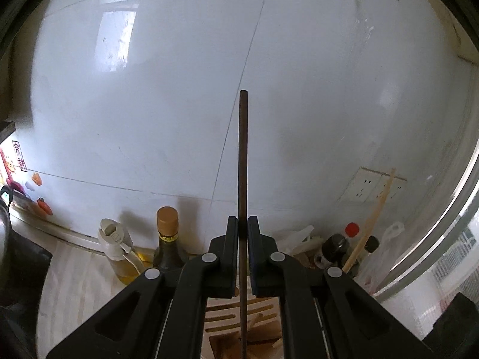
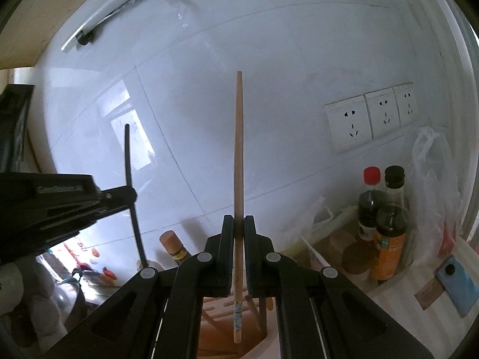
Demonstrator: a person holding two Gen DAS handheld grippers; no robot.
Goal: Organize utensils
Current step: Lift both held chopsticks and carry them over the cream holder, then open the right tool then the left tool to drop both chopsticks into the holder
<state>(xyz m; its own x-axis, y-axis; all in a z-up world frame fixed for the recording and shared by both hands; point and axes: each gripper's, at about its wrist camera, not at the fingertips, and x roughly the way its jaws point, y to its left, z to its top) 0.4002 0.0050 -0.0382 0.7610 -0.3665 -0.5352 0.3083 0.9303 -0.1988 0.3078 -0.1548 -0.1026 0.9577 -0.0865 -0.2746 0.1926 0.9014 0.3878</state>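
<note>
In the left wrist view my left gripper [image 1: 243, 224] is shut on a dark brown chopstick [image 1: 243, 149] that stands upright in front of the white tiled wall. Its lower end hangs over a slotted wooden utensil holder [image 1: 223, 317]. In the right wrist view my right gripper [image 2: 238, 223] is shut on a light wooden chopstick [image 2: 238, 149], also upright. Its decorated lower end hangs above the wooden holder [image 2: 215, 338], which has several sticks in it. The left gripper [image 2: 129, 194] with its dark chopstick [image 2: 128, 155] shows at the left of that view.
Sauce bottles [image 2: 386, 218], a plastic bag [image 2: 434, 185] and a blue phone [image 2: 455, 284] stand to the right on the counter. Wall sockets [image 2: 350, 122] sit above them. An oil bottle [image 1: 115, 248] and a dark bottle [image 1: 167, 239] stand to the left, and a pot [image 2: 69, 287] further left.
</note>
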